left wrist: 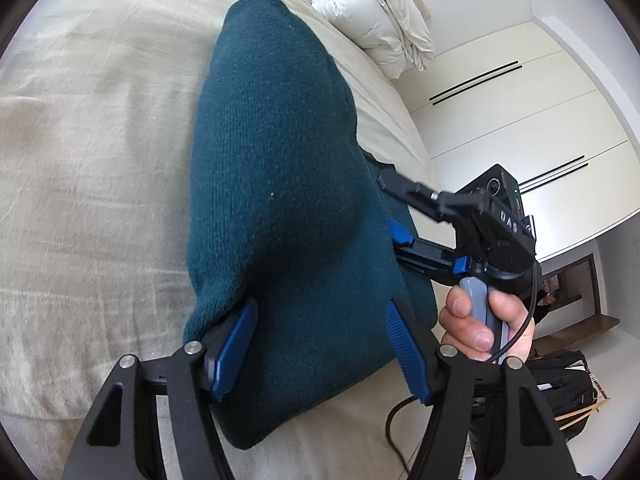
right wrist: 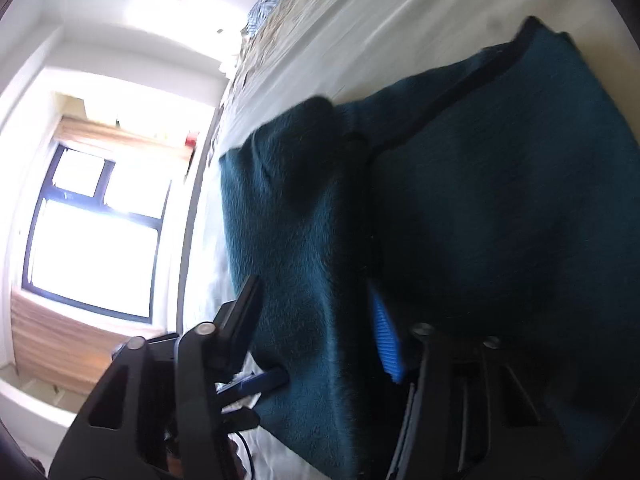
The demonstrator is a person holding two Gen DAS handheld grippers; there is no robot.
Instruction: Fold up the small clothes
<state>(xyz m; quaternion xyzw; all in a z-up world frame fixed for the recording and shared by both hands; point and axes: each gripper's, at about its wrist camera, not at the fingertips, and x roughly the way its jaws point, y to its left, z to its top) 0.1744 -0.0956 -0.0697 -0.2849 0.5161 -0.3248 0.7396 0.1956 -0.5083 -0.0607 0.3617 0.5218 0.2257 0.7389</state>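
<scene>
A dark teal knitted garment (left wrist: 276, 184) lies folded on a beige bed (left wrist: 92, 152). My left gripper (left wrist: 320, 344) is open, its blue pads on either side of the garment's near edge, with cloth between them. My right gripper (left wrist: 394, 216) shows in the left wrist view at the garment's right edge, held by a hand (left wrist: 484, 320). In the right wrist view my right gripper (right wrist: 316, 320) is open, with a fold of the teal garment (right wrist: 480, 208) between its fingers. The picture there is blurred.
A white crumpled duvet (left wrist: 372, 12) lies at the far end of the bed. White wardrobe doors (left wrist: 520, 120) stand to the right. A window (right wrist: 92, 236) shows in the right wrist view. A black cable (left wrist: 396, 432) hangs near the bed's edge.
</scene>
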